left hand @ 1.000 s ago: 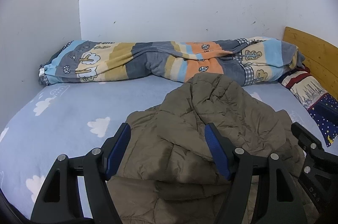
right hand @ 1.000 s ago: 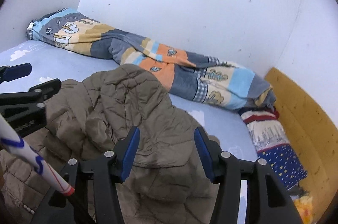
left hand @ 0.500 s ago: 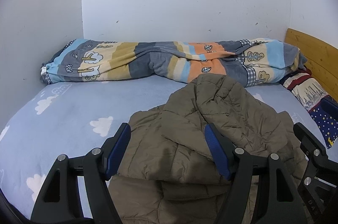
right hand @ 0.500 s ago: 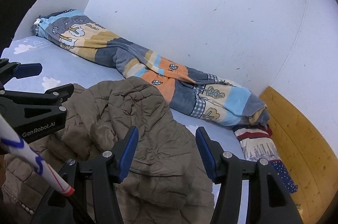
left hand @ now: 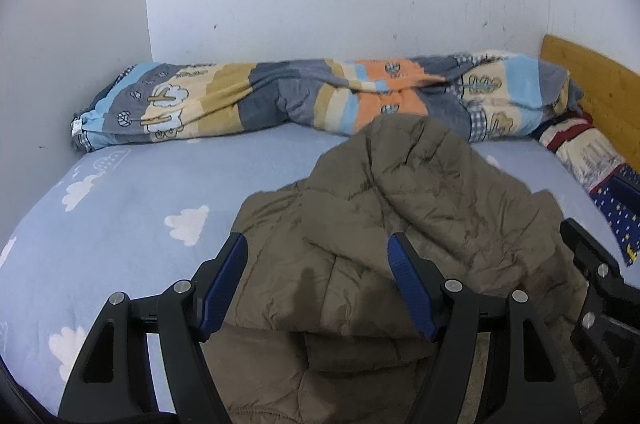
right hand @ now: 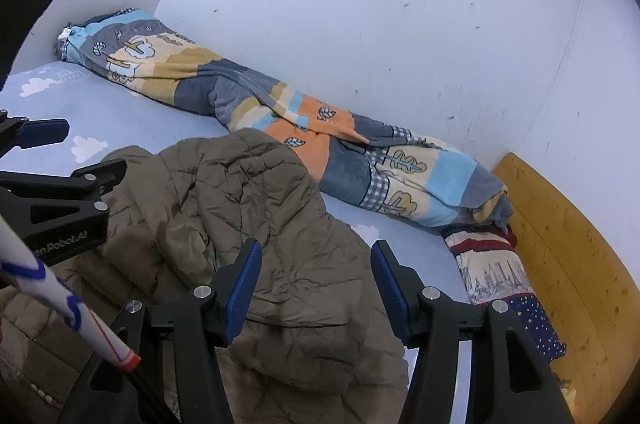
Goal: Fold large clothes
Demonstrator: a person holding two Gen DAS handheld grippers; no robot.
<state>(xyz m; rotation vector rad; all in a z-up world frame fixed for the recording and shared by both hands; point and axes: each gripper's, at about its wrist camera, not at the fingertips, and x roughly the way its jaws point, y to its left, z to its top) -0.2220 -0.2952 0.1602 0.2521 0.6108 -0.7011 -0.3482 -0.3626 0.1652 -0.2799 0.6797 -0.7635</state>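
The olive-brown quilted jacket (left hand: 404, 224) lies crumpled on the bed's light-blue cloud-print sheet (left hand: 132, 207), bunched toward the near right of the mattress, with one rumpled fold raised toward the wall. Against the earlier pictures its heap has the same outline and folds; it has not been shifted.

The left gripper (left hand: 318, 284) hovers above the jacket's near edge with its blue-padded tongs spread wide. Jacket fabric shows in the gap below them, but the pads do not press on it. Its framing is close to the earlier one, with slightly more of the wall's base and sheet showing. The right gripper (right hand: 316, 288) is likewise spread over the jacket's right portion, pinching nothing. Its view has changed more: the wall now fills a larger share of the picture and the wooden headboard (right hand: 568, 240) sits further in than one second ago.

In the right wrist view the left gripper's black frame crosses the left edge, and it now stands nearer and larger than a second ago. White lettering on it reads partly as "nRobot.AI"; the first letters are cut off. A white rod with blue and red marks (right hand: 60, 300) runs diagonally across the lower left corner.

Along the wall lies a rolled striped fleece blanket (left hand: 320, 99) printed with trees and leaves; a small white tag at its left end is unreadable. A pillow with a skyline and star print (right hand: 504, 284) rests beside the headboard.
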